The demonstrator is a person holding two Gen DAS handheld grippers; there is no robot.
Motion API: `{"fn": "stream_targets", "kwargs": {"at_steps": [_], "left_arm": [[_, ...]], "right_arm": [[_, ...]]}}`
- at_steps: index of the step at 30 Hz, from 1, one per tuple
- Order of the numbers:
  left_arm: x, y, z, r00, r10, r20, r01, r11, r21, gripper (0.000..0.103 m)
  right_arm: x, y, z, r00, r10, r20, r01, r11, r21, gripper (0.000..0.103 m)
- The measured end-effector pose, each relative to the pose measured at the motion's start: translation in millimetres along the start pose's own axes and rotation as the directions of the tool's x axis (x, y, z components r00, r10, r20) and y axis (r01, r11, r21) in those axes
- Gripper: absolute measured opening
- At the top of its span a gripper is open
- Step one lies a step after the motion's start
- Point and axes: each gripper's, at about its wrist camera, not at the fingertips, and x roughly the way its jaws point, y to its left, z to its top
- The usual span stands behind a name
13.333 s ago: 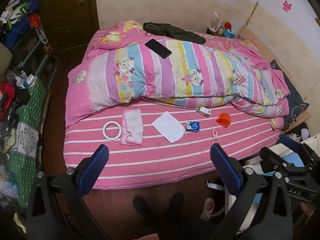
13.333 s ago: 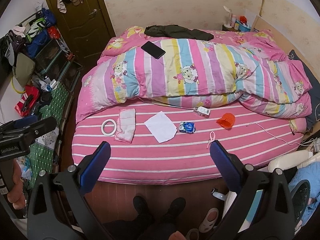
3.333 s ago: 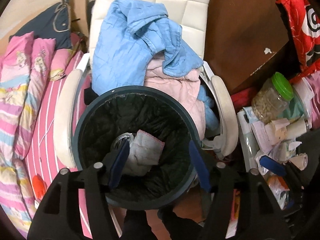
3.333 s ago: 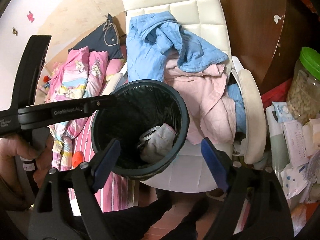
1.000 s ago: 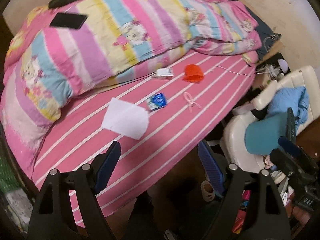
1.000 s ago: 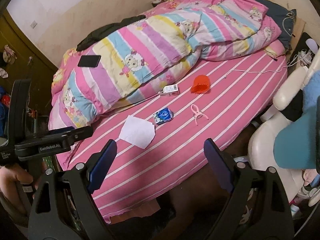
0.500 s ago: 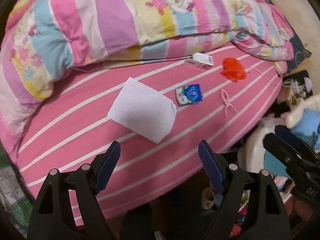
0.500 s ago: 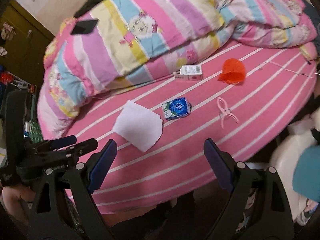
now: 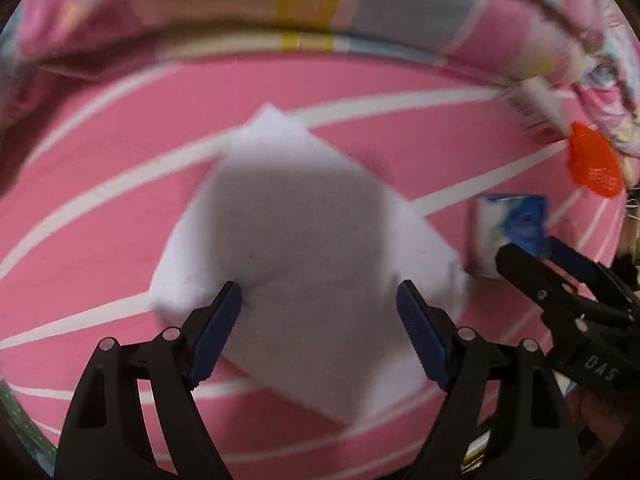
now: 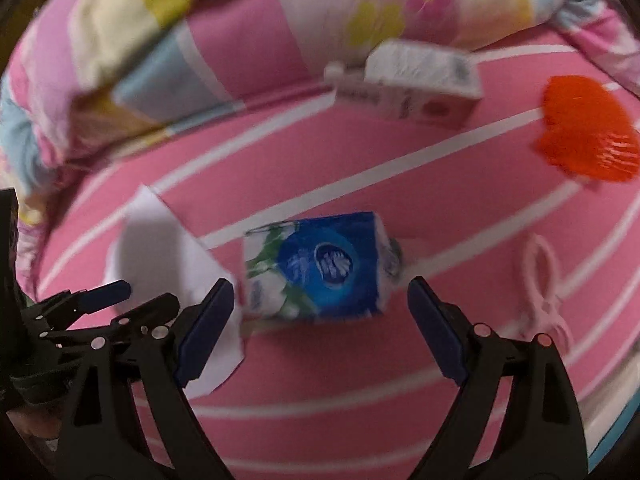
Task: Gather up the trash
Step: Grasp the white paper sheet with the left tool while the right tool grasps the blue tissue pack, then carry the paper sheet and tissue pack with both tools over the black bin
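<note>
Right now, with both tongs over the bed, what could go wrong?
1. The white sheet lies flat on soft bedding; the open left tongs may pinch the bedsheet too.
2. The right tongs sit close beside the left, so they may collide.
3. The tissue pack overlaps the sheet's corner and may drag it.

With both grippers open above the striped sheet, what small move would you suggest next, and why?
Probably close the left gripper on the flat white sheet of paper while lowering it that last bit. Its open jaws straddle the paper's middle and nothing is gripped yet. The right gripper sits likewise open over the blue tissue packet.
</note>
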Motion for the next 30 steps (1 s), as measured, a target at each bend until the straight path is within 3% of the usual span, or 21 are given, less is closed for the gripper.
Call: {"fn": "stream_targets", "kwargs": {"at_steps": [4, 7, 8, 9, 10, 11, 12, 16, 21, 25, 30], "left_arm": [[2.8, -1.7, 0.1, 0.999, 0.031, 0.022, -0.030, 0.999, -0.034, 0.075], [-0.5, -3.5, -5.0, 0.997, 0.067, 0.033, -0.066, 0.997, -0.035, 0.058], [-2.7, -1.8, -6.3, 0.997, 0.066, 0.035, -0.065, 0.997, -0.040, 0.040], [-5.0, 1.2, -7.0, 0.999, 0.045, 0.030, -0.044, 0.998, -0.045, 0.015], [-5.6, 3.1, -6.8, 1.000, 0.021, 0.022, -0.020, 0.999, -0.045, 0.002], [-5.8, 4.6, -6.9, 1.000, 0.007, 0.011, -0.007, 0.999, -0.036, 0.002], [-8.1, 4.1, -6.8, 1.000, 0.002, 0.006, -0.002, 1.000, -0.019, 0.002], [-29.0, 7.0, -8.2, 1.000, -0.019, 0.010, 0.019, 0.999, -0.027, 0.002], [-85.6, 0.0, -17.7, 0.999, -0.041, 0.015, 0.042, 0.999, -0.031, 0.002], [-154.5, -6.8, -31.9, 0.997, -0.071, 0.041, 0.071, 0.997, -0.008, 0.002], [-249.2, -30.6, -59.4, 0.989, -0.118, 0.092, 0.114, 0.993, 0.040, 0.002]], "right_arm": [[10.8, -10.0, 3.1, 1.000, 0.008, 0.009, -0.008, 1.000, 0.018, 0.085], [7.8, -1.8, -2.0, 0.999, -0.041, 0.017, 0.042, 0.997, -0.059, 0.072], [6.5, -3.5, -2.6, 0.999, -0.035, 0.014, 0.036, 0.998, -0.056, 0.070], [5.5, -4.6, -2.6, 0.999, -0.030, 0.011, 0.031, 0.998, -0.052, 0.067], [4.1, -6.9, -2.7, 1.000, -0.027, 0.007, 0.028, 0.998, -0.049, 0.062], [0.6, -9.9, -2.6, 1.000, -0.016, 0.002, 0.016, 0.999, -0.043, 0.046], [-3.3, -12.3, -0.9, 1.000, -0.009, 0.002, 0.010, 0.999, -0.040, 0.042], [-31.9, -14.6, -3.0, 1.000, 0.011, 0.016, -0.010, 0.999, -0.044, 0.041], [-101.2, -14.5, -14.0, 0.997, 0.053, 0.060, -0.053, 0.999, -0.010, 0.041], [-174.4, -4.7, -31.2, 0.991, 0.081, 0.105, -0.082, 0.997, -0.001, 0.041], [-269.8, 39.1, -55.1, 0.976, 0.105, 0.190, -0.104, 0.994, -0.012, 0.041]]}}
